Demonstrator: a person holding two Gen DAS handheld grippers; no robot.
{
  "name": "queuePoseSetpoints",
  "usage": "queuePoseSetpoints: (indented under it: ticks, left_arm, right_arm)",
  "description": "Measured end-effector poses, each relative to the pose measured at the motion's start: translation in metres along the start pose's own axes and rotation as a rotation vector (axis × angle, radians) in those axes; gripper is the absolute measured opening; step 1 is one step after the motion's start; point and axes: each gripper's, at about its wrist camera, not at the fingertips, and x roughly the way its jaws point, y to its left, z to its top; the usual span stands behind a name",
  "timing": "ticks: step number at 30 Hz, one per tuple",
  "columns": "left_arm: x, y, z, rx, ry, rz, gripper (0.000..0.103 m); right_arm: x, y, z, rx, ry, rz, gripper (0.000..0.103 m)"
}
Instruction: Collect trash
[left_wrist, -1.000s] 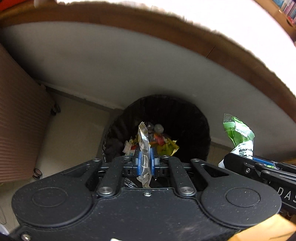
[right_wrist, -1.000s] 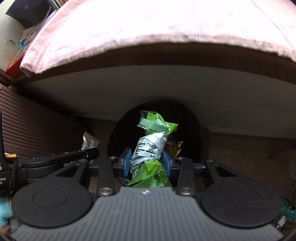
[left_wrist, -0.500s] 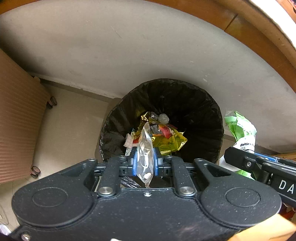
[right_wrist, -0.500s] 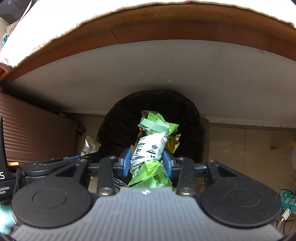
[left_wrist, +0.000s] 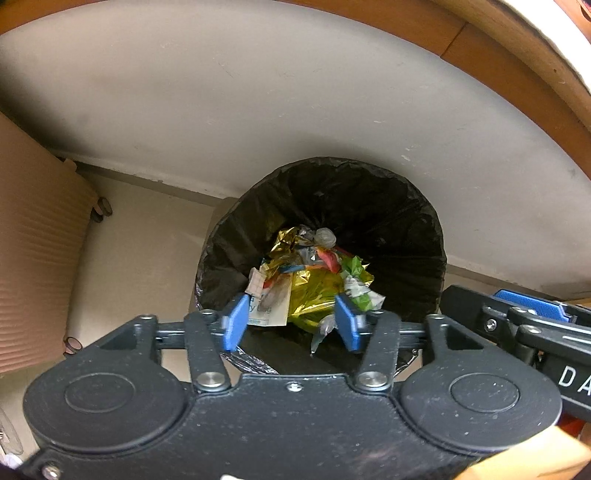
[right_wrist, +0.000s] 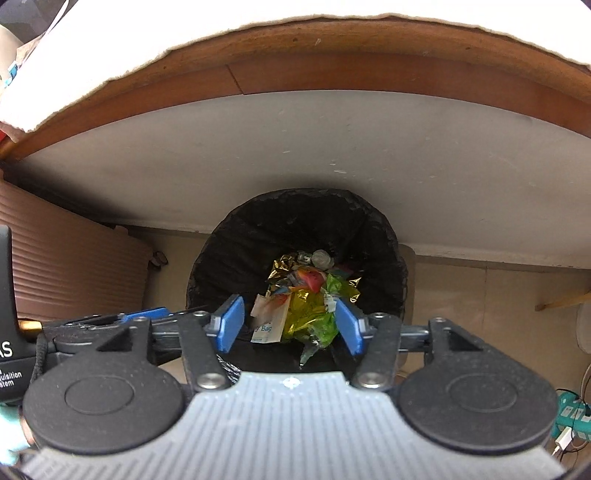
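Two hand-held grippers point steeply down over a bin (left_wrist: 424, 229) lined with a black bag, standing on a pale floor against a grey wall beneath a wooden table edge (right_wrist: 332, 62). The left gripper (left_wrist: 291, 323) has its blue pads (left_wrist: 234, 325) well apart and its jaws are opening — nothing is pinched between them. The right gripper (right_wrist: 290, 325) is likewise released, jaws opening, its blue pads (right_wrist: 231, 325) clear of any wrapper.

Down in the bin lies the trash (left_wrist: 314, 280): crumpled gold foil, a white paper packet (right_wrist: 267, 321) printed with blue letters, a green wrapper (left_wrist: 356, 284) at the right of the heap and red scraps near the top. A silvery-clear strip (left_wrist: 321, 330) shows just inside the left gripper's right pad; whether it is falling or lying on the heap cannot be told.

In the left wrist view the right gripper's black body juts in from the right edge — the two tools are side by side above the bin's mouth. A ribbed brown panel (left_wrist: 33, 266) stands to the left of the bin.
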Motion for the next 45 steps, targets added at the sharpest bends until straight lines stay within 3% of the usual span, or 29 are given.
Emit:
queuePoseSetpoints:
  ticks: [10,29,39,45]
  left_arm:
    - [-0.003,0.001,-0.001,-0.025,0.013,0.018,0.079]
    - [-0.004,0.005,-0.007,-0.028,0.007,0.006,0.084]
    - [-0.005,0.007,-0.010,-0.030,0.014,0.010,0.084]
    - [-0.008,0.007,-0.011,-0.017,0.026,0.007,0.079]
  right_arm:
    - [0.000,-0.010,0.001,-0.004,0.000,-0.006,0.079]
    - [0.001,-0.015,-0.001,-0.002,-0.003,-0.014,0.083]
    - [0.000,-0.014,-0.001,-0.004,-0.003,-0.018,0.083]
    - [0.000,-0.014,-0.001,-0.003,-0.004,-0.020,0.083]
